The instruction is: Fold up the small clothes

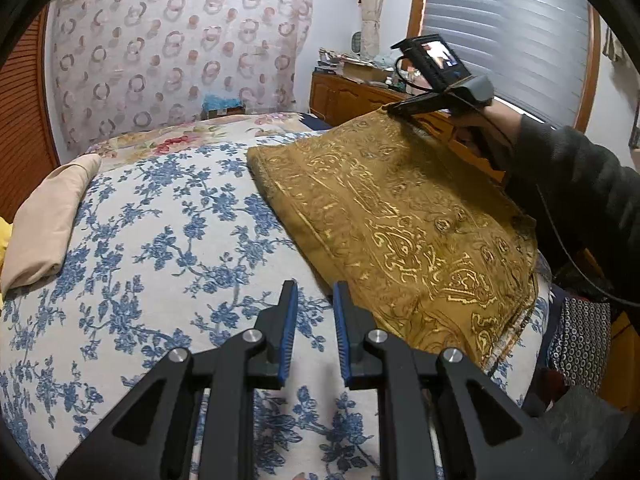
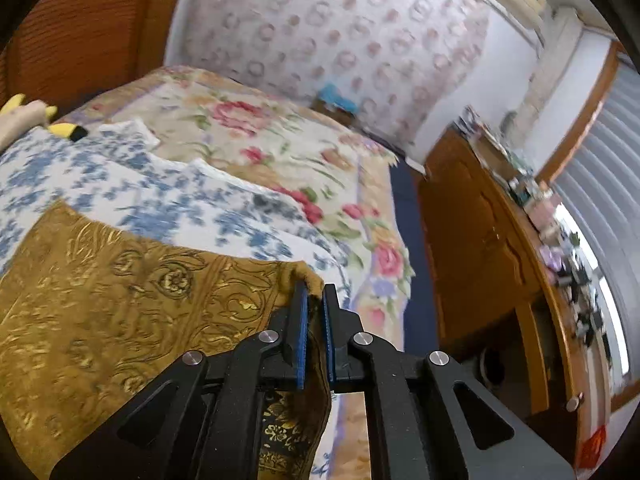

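A mustard-gold cloth with a shiny paisley pattern (image 1: 400, 220) lies spread over the right half of the bed. My right gripper (image 2: 315, 290) is shut on one of its corners, and the brocade (image 2: 120, 300) stretches away to the left from the blue pads. In the left wrist view that same gripper (image 1: 394, 109) holds the far corner lifted off the bed, with a person's dark sleeve (image 1: 580, 184) behind it. My left gripper (image 1: 316, 286) hovers over the bedcover just left of the cloth's near edge. Its jaws stand slightly apart with nothing between them.
The bed carries a white cover with blue flowers (image 1: 160, 240) and a rose-print blanket (image 2: 240, 128) beyond it. A folded beige garment (image 1: 48, 216) lies at the left edge. A wooden dresser (image 2: 480, 240) with clutter runs along the right, under a shuttered window.
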